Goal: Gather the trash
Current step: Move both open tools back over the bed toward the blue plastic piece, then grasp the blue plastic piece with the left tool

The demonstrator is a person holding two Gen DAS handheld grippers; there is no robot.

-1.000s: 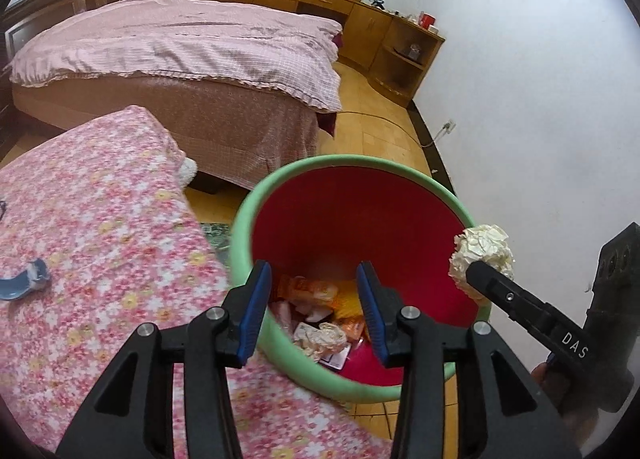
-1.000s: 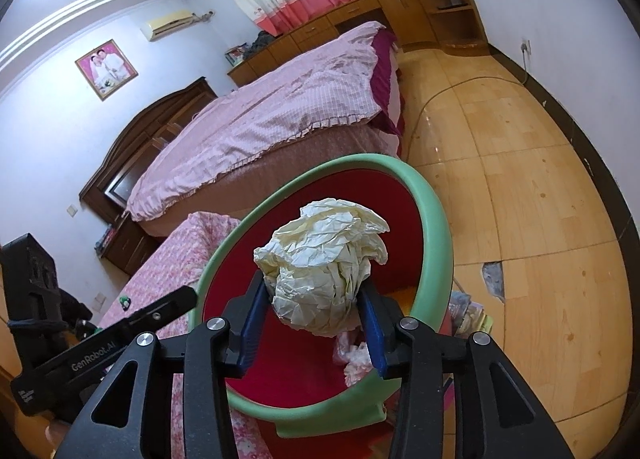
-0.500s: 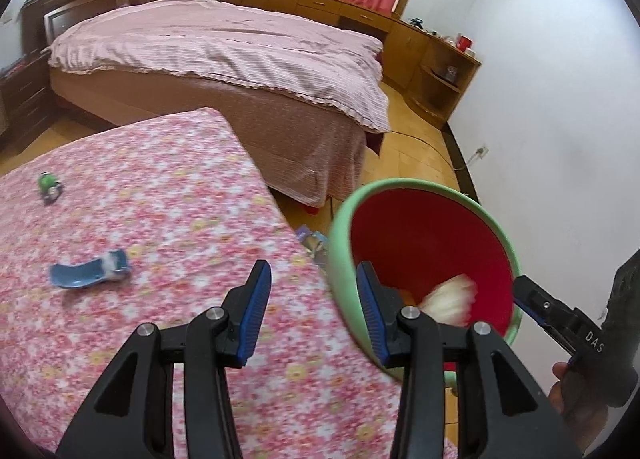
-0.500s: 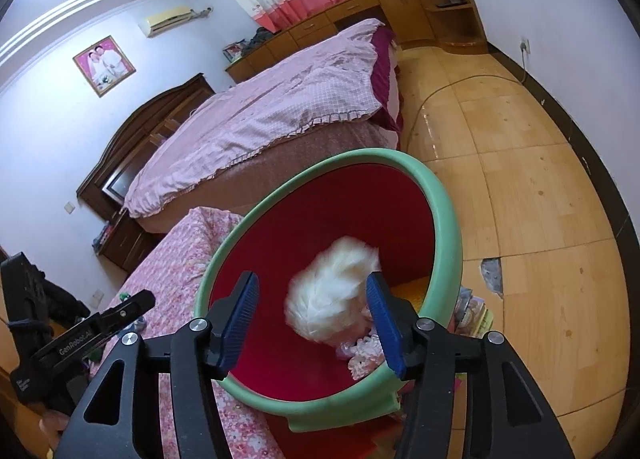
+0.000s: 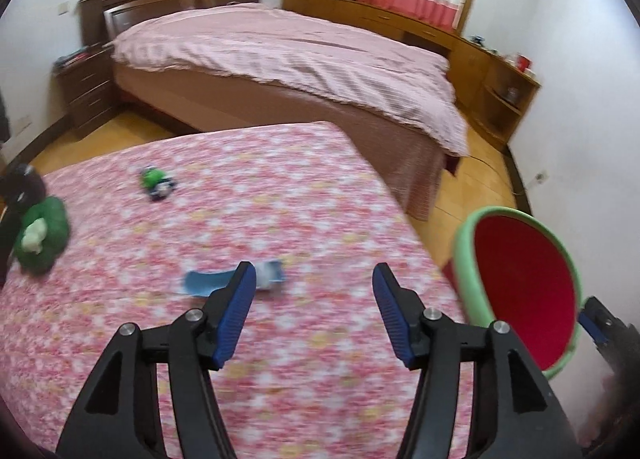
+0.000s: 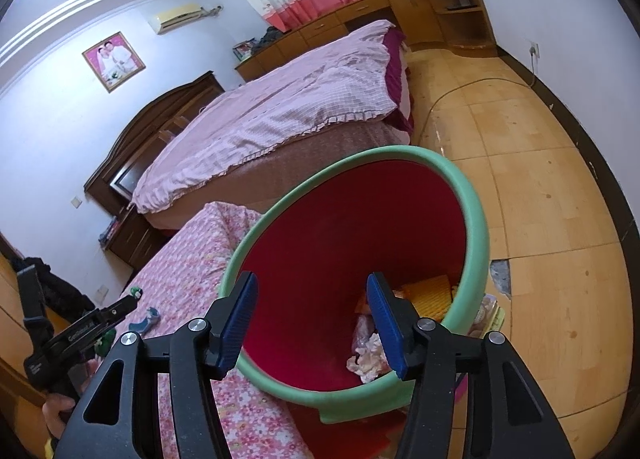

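A red bin with a green rim point(image 6: 472, 215) stands on the floor beside the flowered table; it also shows in the left wrist view point(image 5: 464, 243). Crumpled paper and wrappers point(image 6: 368, 359) lie at its bottom. My right gripper point(image 6: 312, 319) is open and empty above the bin's mouth. My left gripper point(image 5: 314, 313) is open and empty over the table point(image 5: 280, 195). On the table lie a blue and white scrap point(image 5: 236, 281), a small green and dark item point(image 5: 156, 183) and a green bundle point(image 5: 42, 235) at the left edge.
A bed with a pink cover point(image 5: 288, 55) stands behind the table. Wooden cabinets point(image 5: 496, 83) line the far wall. Some packets point(image 6: 490, 311) lie on the wooden floor point(image 6: 552, 195) by the bin. A white wall is close on the right.
My right gripper opened and the crumpled paper ball dropped into the bin. My left gripper swung left from over the bin to over the table.
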